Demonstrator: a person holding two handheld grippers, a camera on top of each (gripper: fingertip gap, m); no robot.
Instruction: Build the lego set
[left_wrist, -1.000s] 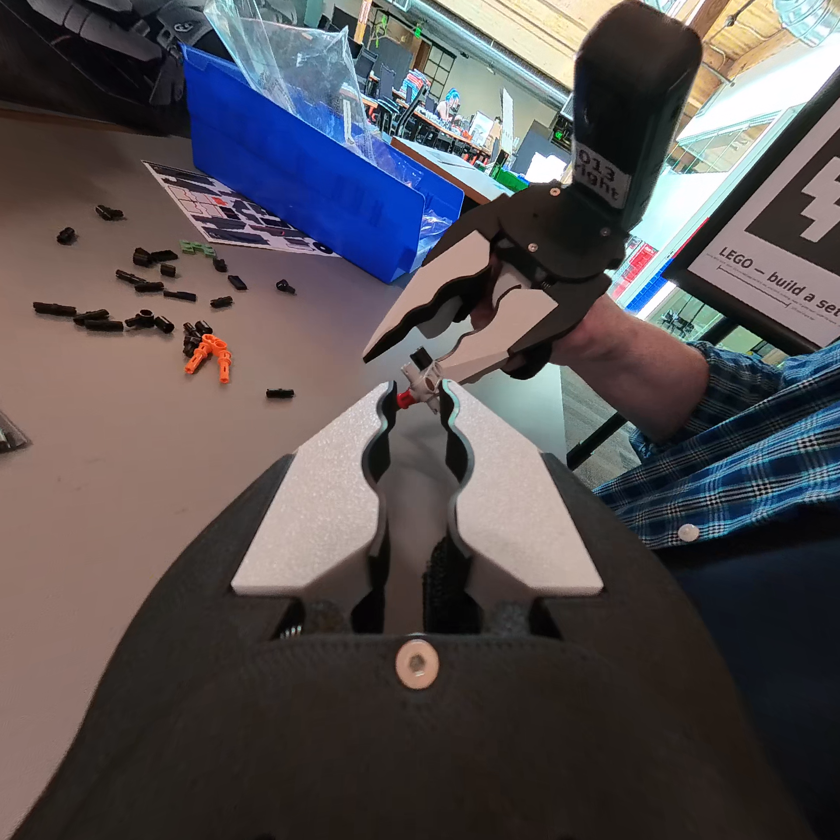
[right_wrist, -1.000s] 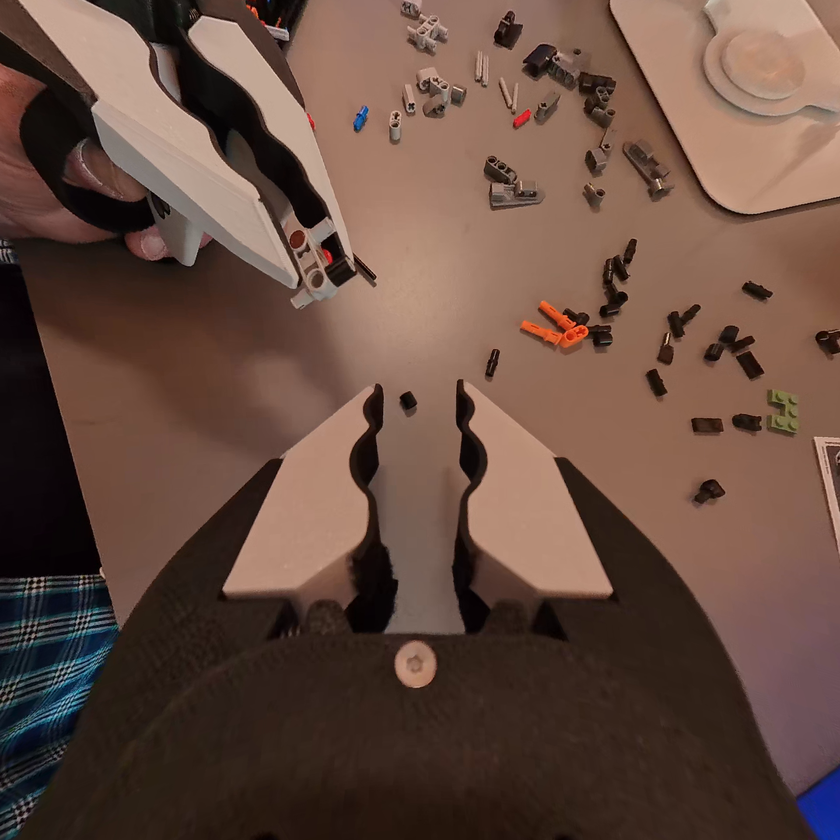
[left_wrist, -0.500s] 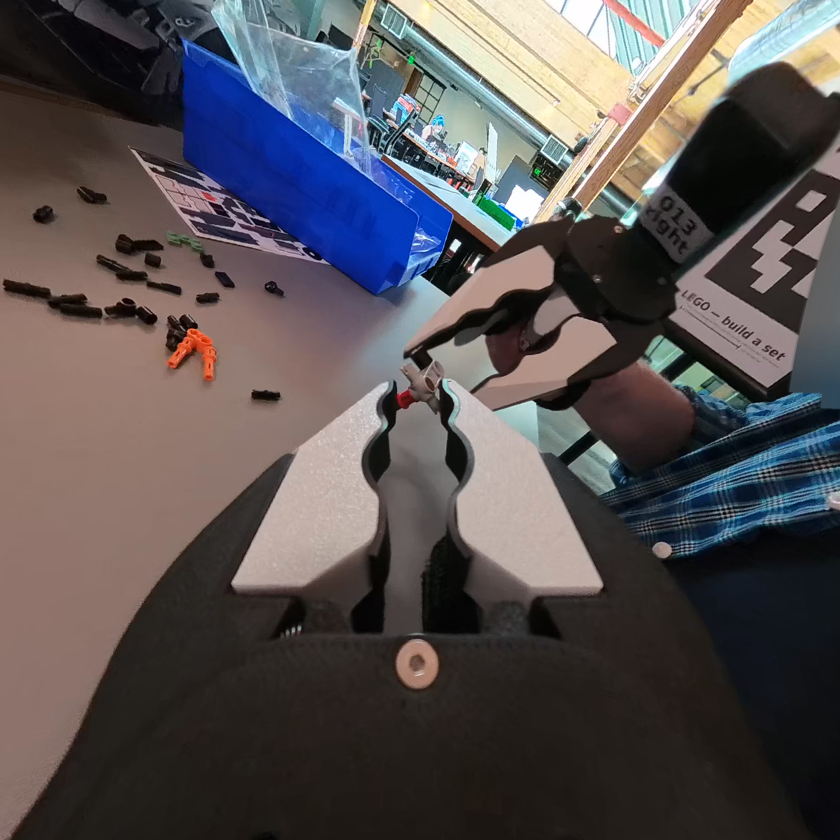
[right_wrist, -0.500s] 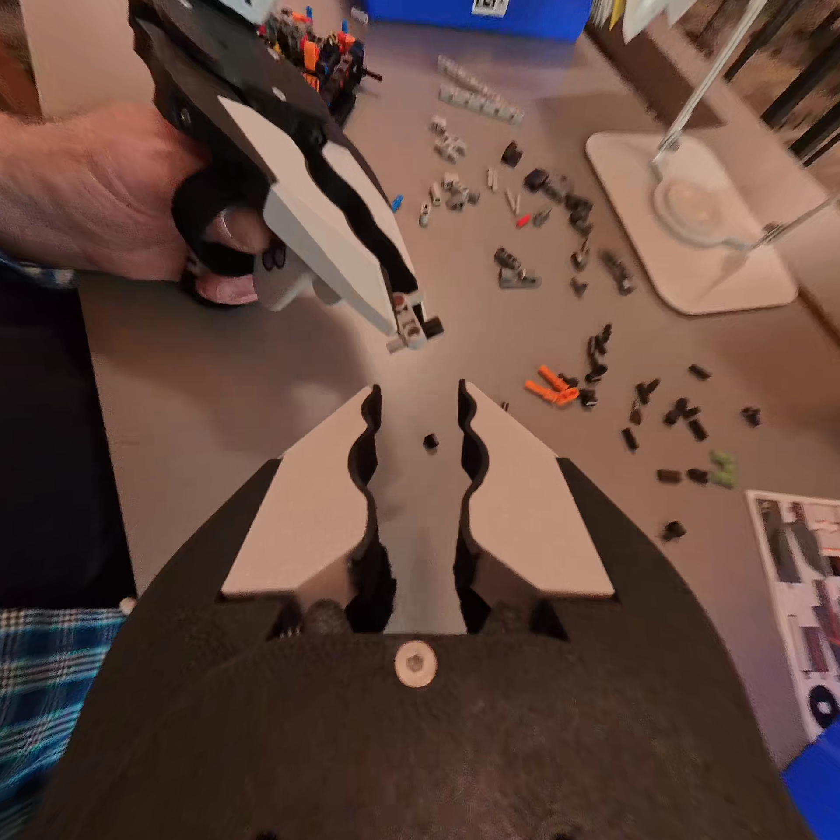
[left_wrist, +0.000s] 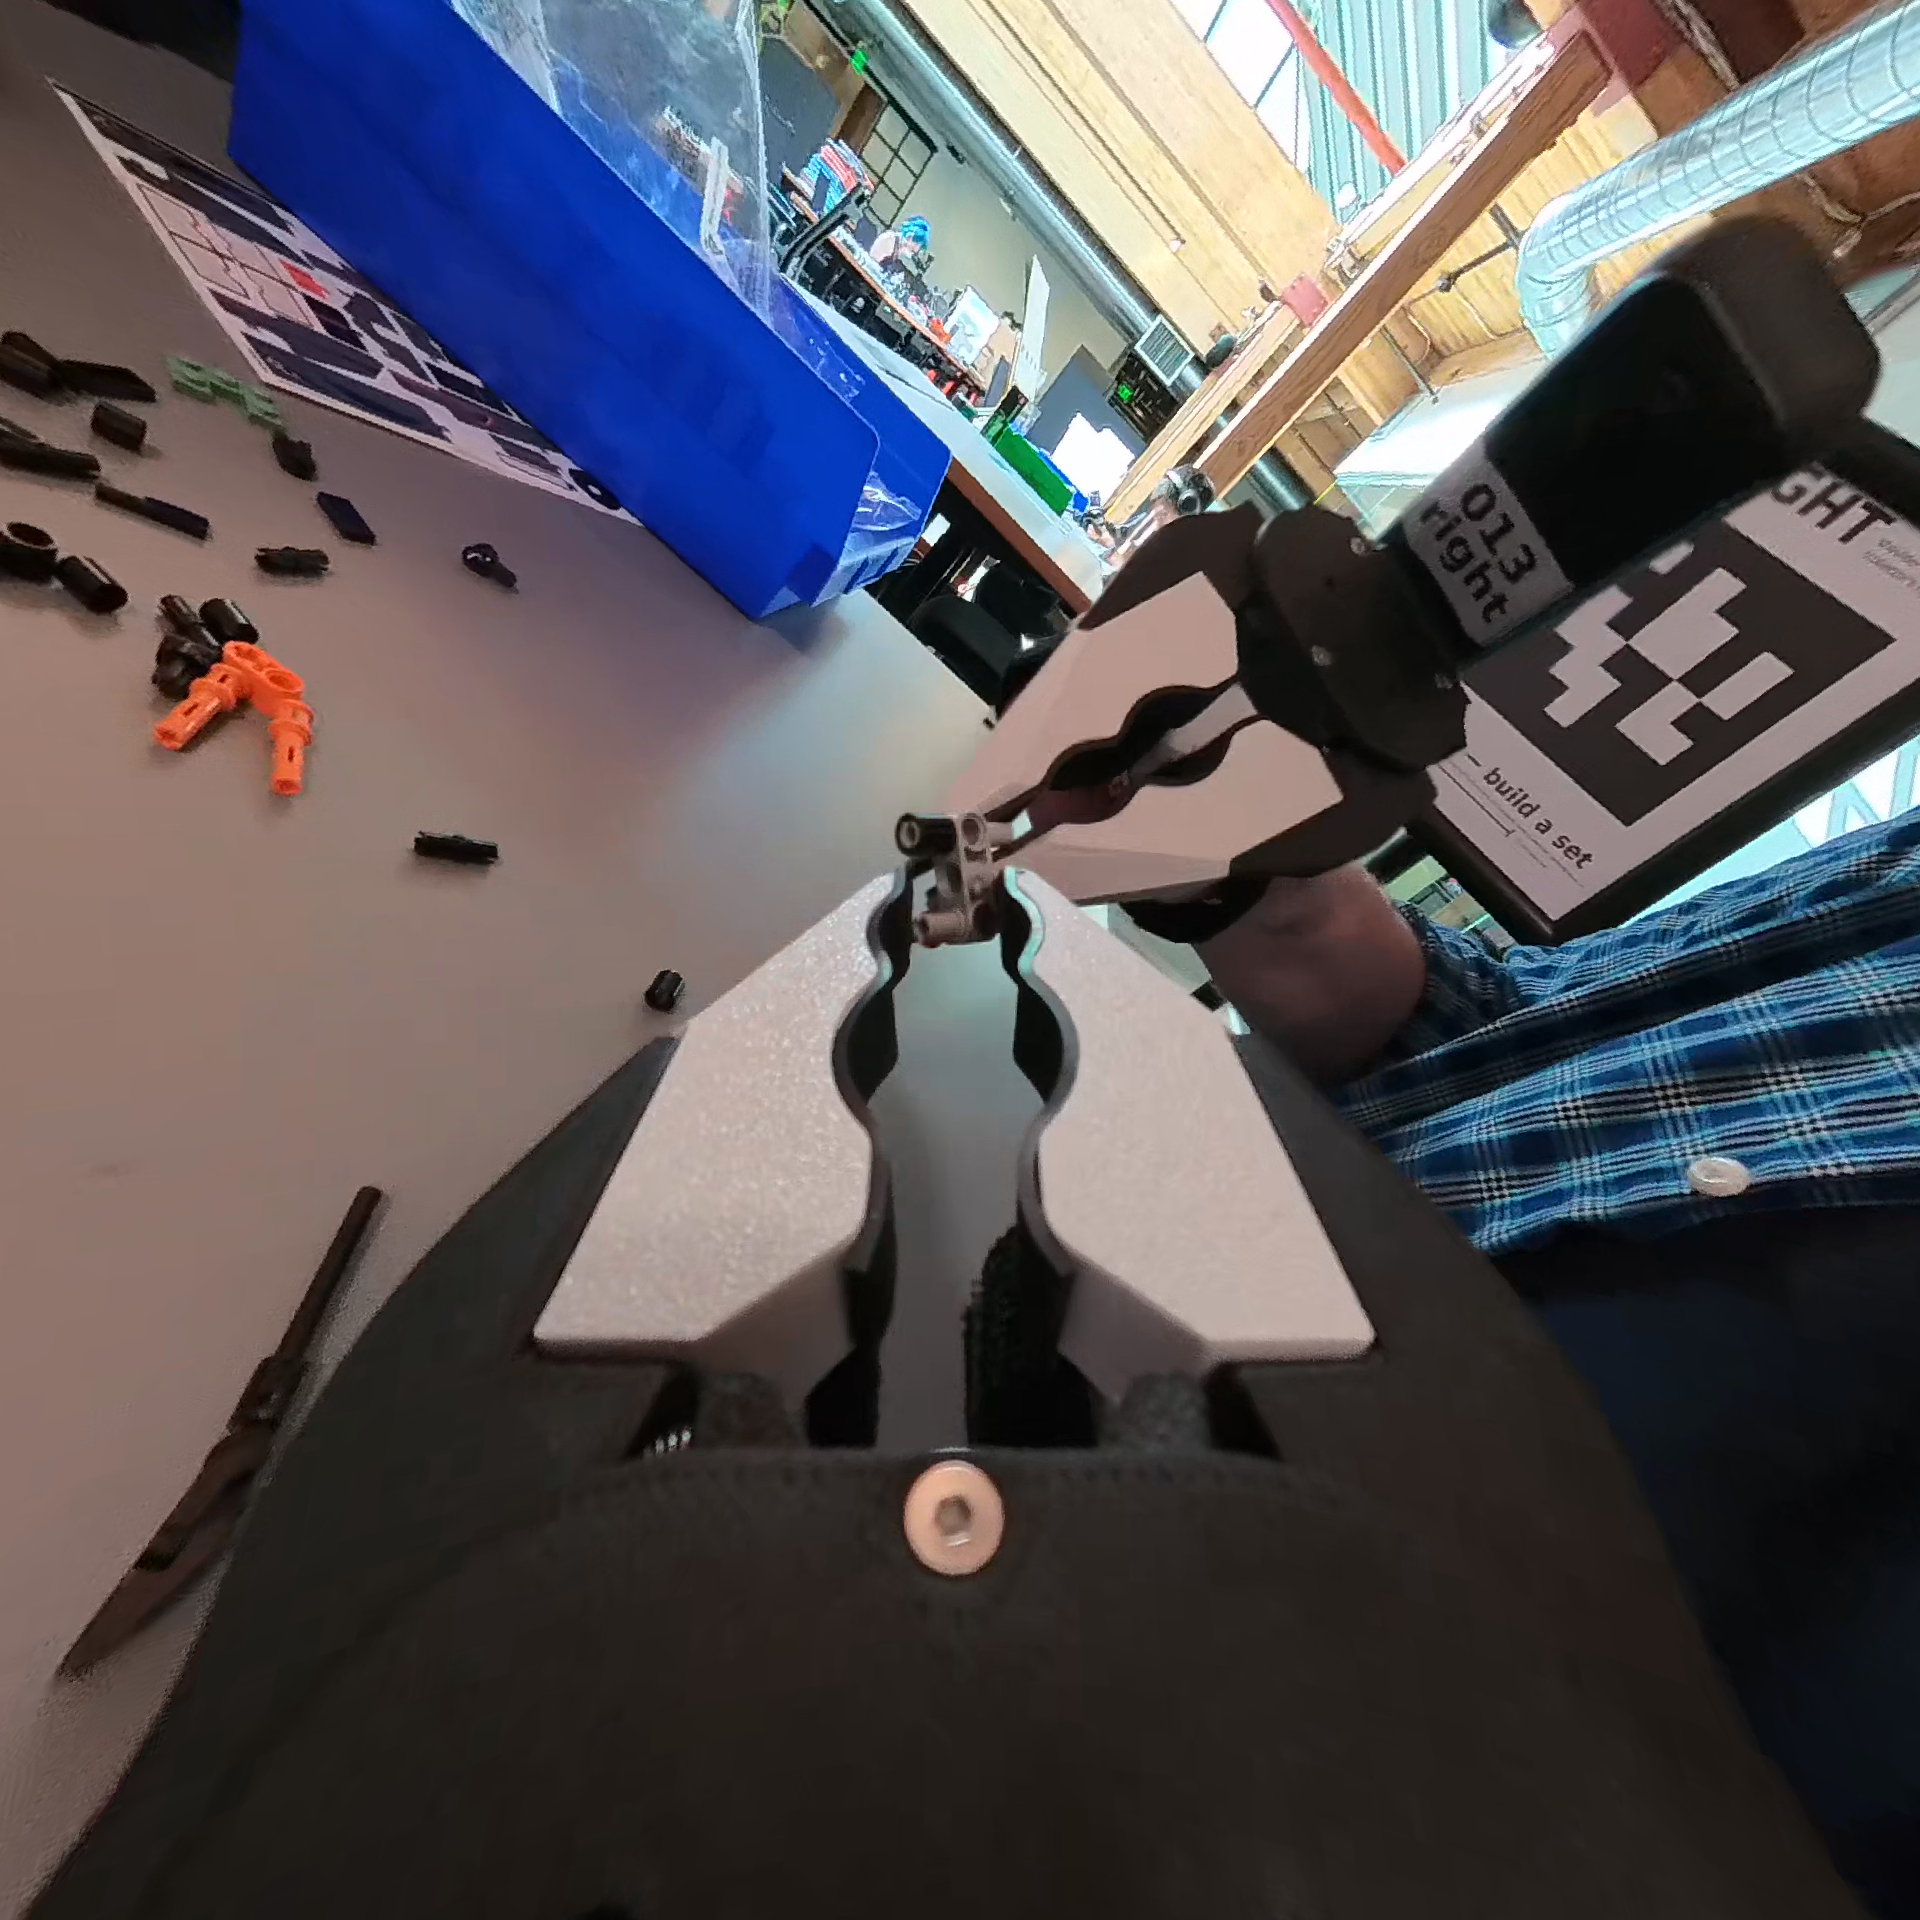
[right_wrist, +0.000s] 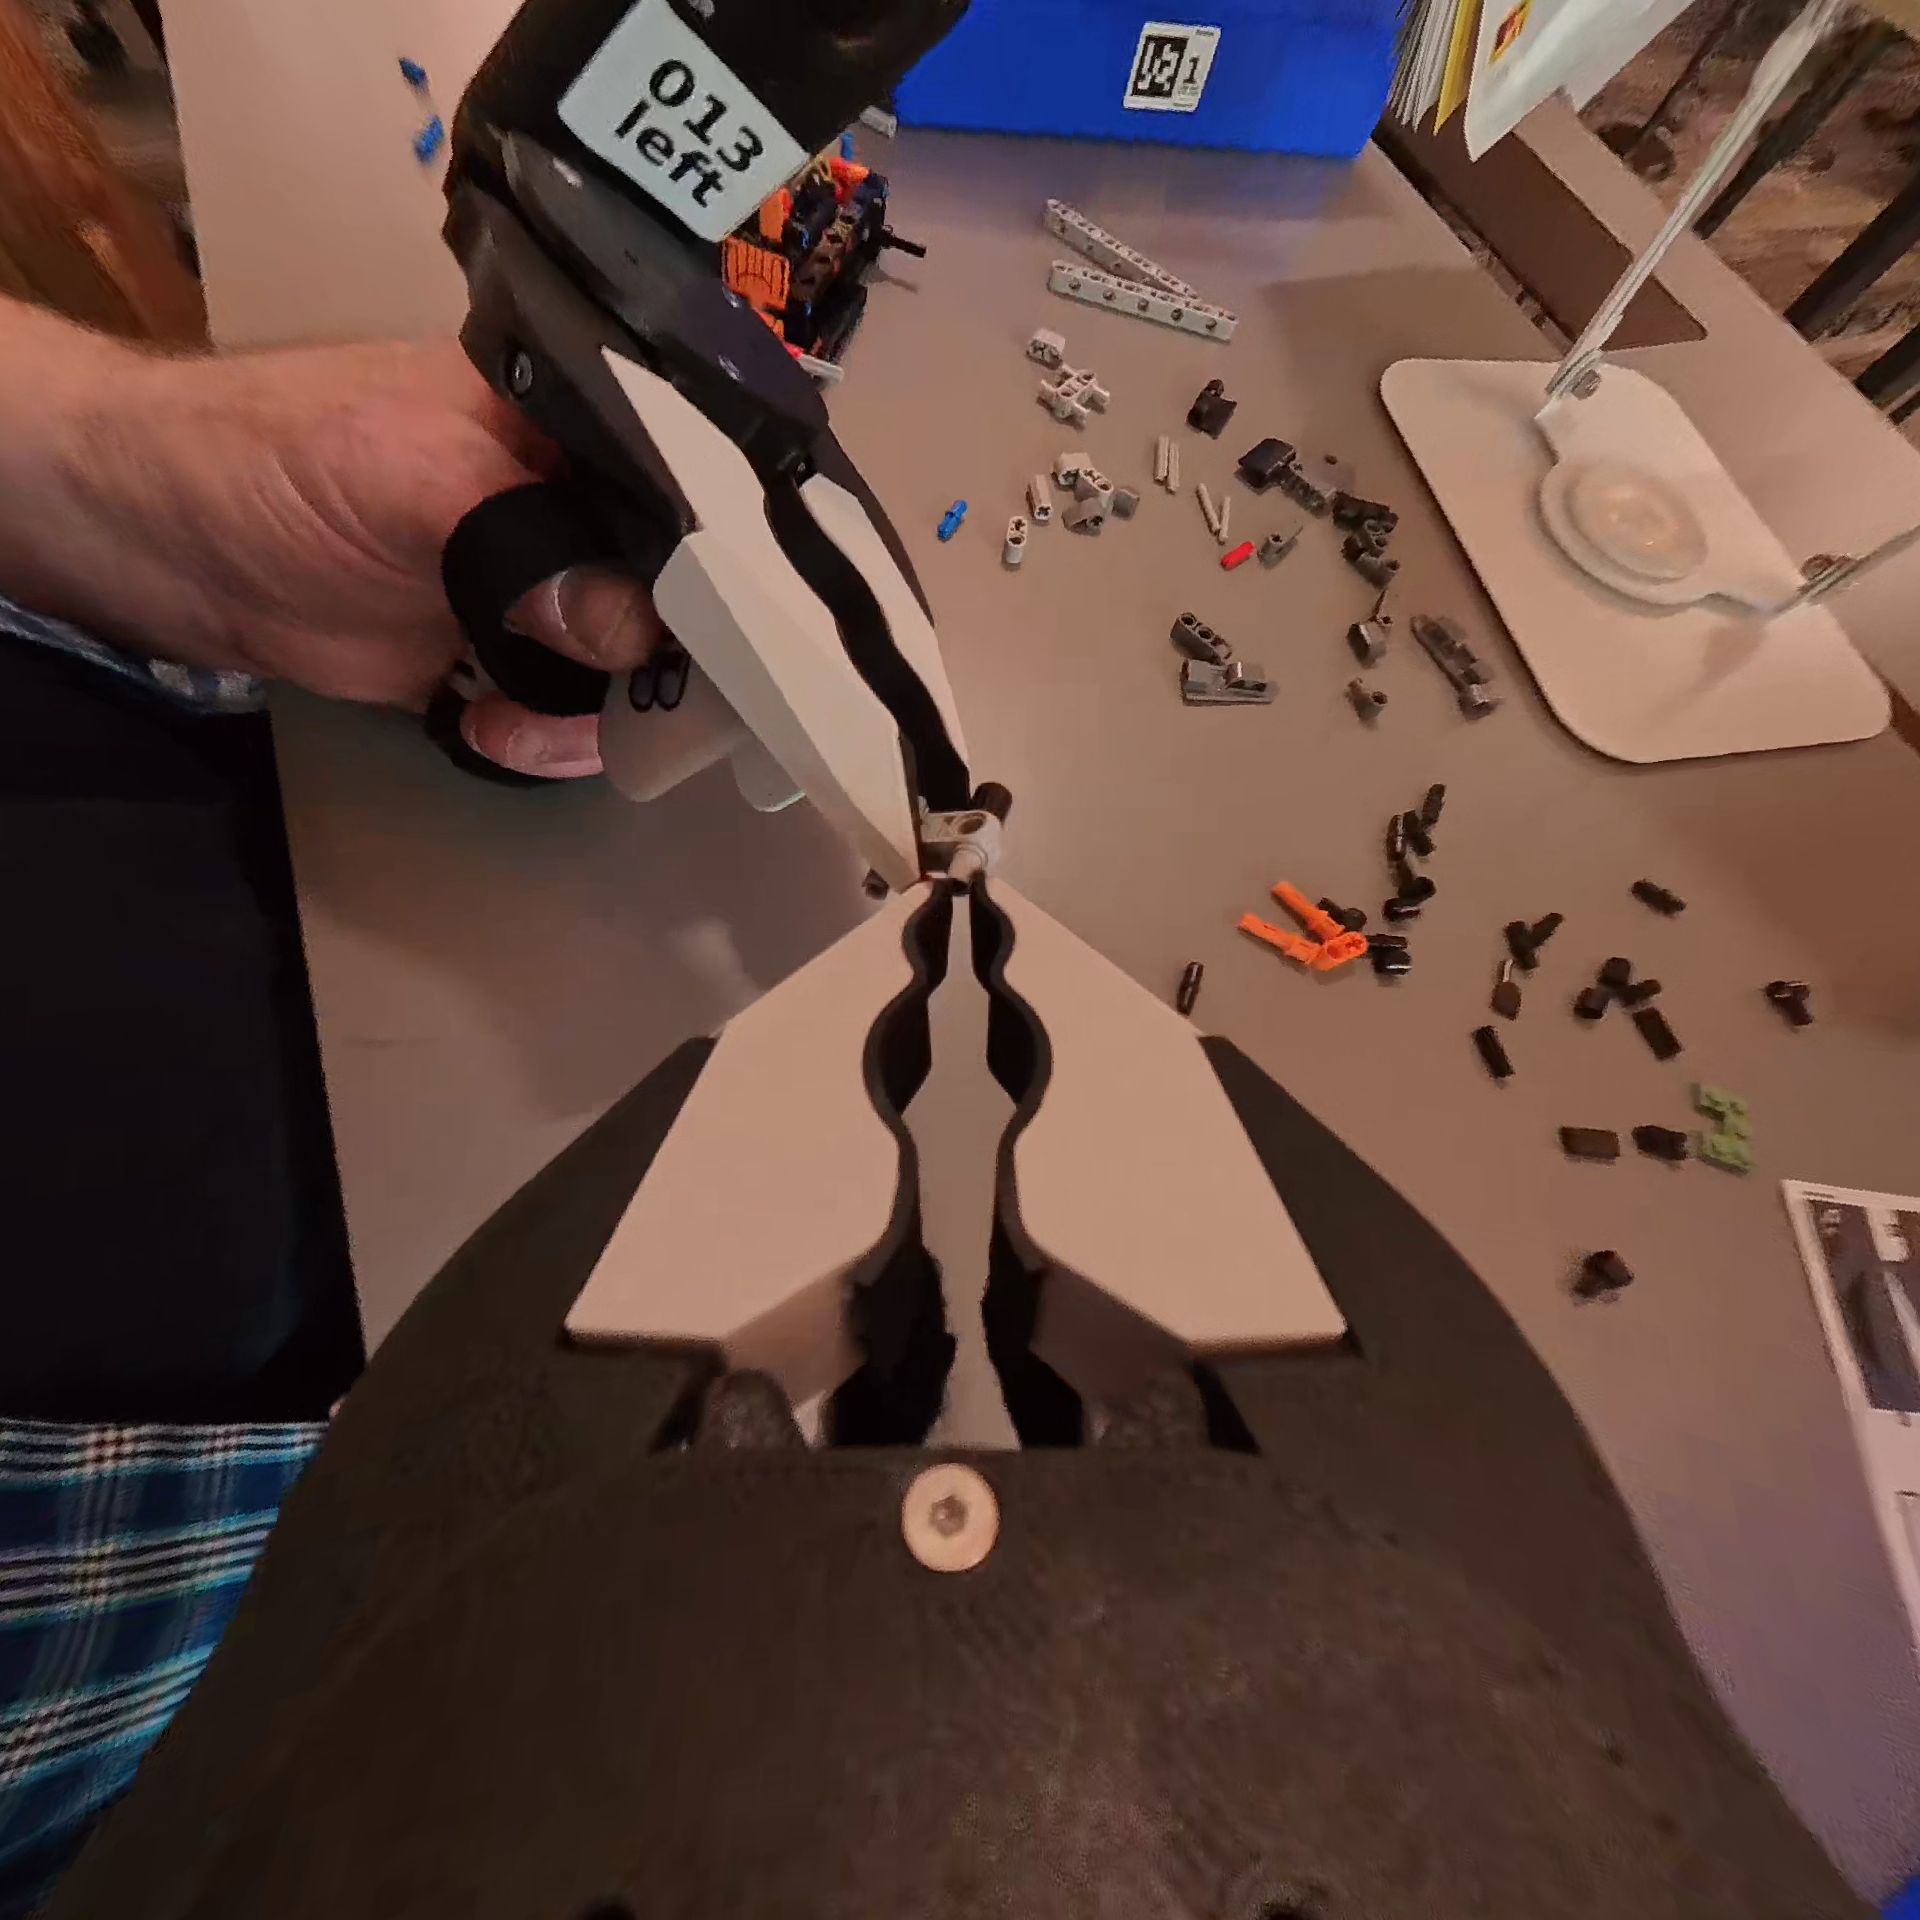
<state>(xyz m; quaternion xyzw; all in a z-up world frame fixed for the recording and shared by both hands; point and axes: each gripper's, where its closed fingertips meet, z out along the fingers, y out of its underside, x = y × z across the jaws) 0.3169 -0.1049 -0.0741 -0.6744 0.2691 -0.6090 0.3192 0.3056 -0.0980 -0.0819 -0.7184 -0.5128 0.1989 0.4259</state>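
above the desk's near edge (right_wrist: 623, 914) the right gripper (right_wrist: 951, 899) has closed in, jaws now pinched on the grey connector assembly (left_wrist: 951, 868) the left gripper (left_wrist: 951, 894) keeps clamped; likely a mid-air joining or hand-over.

From my station I count two grippers, the left gripper (left_wrist: 951, 902) and the right gripper (right_wrist: 948, 902), each with two jaws. Between them sits one small grey connector (right_wrist: 964, 831) with one black pin (right_wrist: 992, 798) in it. On the bench (right_wrist: 623, 935) I see two orange pieces (right_wrist: 1311, 930), one blue pin (right_wrist: 951, 517), one red pin (right_wrist: 1236, 556), one green plate (right_wrist: 1725, 1127) and two long grey beams (right_wrist: 1138, 281). The loose black bits (right_wrist: 1621, 997) run to well over a dozen; I cannot count them exactly. One blue bin (left_wrist: 582, 312), one printed sheet (left_wrist: 312, 332), one white stand base (right_wrist: 1621, 561).
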